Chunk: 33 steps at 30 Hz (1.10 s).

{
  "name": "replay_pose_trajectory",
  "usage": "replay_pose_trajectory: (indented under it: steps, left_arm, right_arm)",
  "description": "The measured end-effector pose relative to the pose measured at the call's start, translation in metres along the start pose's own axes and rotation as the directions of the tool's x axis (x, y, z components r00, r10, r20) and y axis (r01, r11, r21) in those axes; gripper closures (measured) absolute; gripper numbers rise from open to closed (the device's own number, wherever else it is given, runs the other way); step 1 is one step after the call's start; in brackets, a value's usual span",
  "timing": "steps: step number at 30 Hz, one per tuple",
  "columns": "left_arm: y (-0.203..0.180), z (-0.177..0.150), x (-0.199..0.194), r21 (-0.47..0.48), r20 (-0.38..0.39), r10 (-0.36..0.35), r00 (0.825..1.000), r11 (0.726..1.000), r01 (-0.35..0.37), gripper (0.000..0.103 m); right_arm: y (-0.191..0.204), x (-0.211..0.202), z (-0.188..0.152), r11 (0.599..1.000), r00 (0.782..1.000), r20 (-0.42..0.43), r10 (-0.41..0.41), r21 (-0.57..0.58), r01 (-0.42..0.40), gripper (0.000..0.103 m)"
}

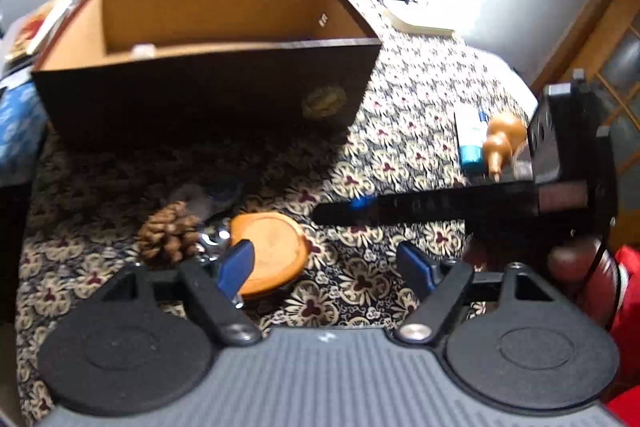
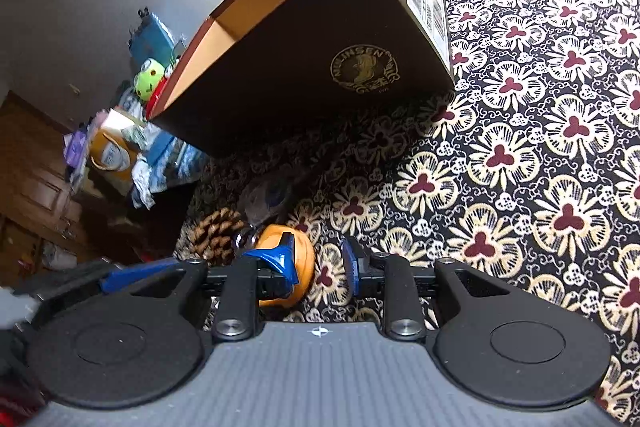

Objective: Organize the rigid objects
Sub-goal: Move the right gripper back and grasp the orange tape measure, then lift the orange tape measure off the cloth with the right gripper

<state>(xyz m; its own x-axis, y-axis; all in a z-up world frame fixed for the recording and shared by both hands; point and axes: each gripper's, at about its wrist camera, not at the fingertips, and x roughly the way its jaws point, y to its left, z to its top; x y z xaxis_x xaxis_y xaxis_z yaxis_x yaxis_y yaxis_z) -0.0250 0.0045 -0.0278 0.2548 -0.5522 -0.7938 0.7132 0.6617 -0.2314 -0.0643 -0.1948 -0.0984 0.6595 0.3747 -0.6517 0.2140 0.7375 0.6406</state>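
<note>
A dark brown box (image 1: 208, 95) with an orange inside stands open on the floral cloth (image 1: 404, 99); something small and white (image 1: 142, 50) lies in it. In front of it lie a pine cone (image 1: 168, 233), a round orange wooden disc (image 1: 276, 247), some metal keys (image 1: 212, 239) and a blurred grey object (image 1: 200, 195). My left gripper (image 1: 326, 267) is open just over the cloth, its left finger overlapping the disc. My right gripper (image 2: 318, 267) is open beside the disc (image 2: 306, 259), near the pine cone (image 2: 218, 231) and below the box (image 2: 320, 47). From the left wrist it shows side-on (image 1: 420, 205).
A small tan gourd (image 1: 502, 143) and a blue-and-white tube (image 1: 470, 139) lie on the cloth at the right. Books (image 1: 40, 23) sit left of the box. Past the cloth's left edge is clutter with a green plush toy (image 2: 150, 75). Bare cloth (image 2: 540, 147) stretches right.
</note>
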Motion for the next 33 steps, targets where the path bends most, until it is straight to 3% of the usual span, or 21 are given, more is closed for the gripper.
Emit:
replay_pose_trajectory:
  steps: [9, 14, 18, 27, 33]
  left_arm:
    - [0.014, 0.0, 0.034, -0.002, -0.085, 0.064, 0.994, 0.998, -0.064, 0.021]
    - [0.017, -0.001, 0.042, 0.025, -0.083, 0.043, 0.996, 0.999, -0.041, 0.01]
    - [0.006, 0.0, 0.05, 0.077, -0.058, 0.071, 0.996, 0.995, -0.067, 0.01]
    - [-0.023, 0.004, 0.055, 0.112, -0.047, -0.05, 0.998, 0.992, 0.055, 0.011]
    - [-0.011, -0.001, 0.048, 0.074, -0.051, 0.06, 0.997, 0.996, -0.056, 0.011]
  right_arm:
    - [0.006, 0.011, 0.001, 1.0, 0.998, -0.065, 0.019, -0.01, -0.019, 0.095]
    - [0.005, 0.018, -0.002, 1.0, 0.995, -0.1, 0.022, 0.012, -0.021, 0.092]
    - [0.005, 0.019, 0.0, 0.999, 0.993, -0.114, 0.026, 0.032, -0.023, 0.092]
    - [-0.009, -0.002, 0.002, 1.0, 0.994, -0.109, 0.01, 0.025, -0.008, 0.092]
    - [-0.015, -0.015, 0.002, 1.0, 0.996, -0.089, 0.008, 0.025, -0.006, 0.092]
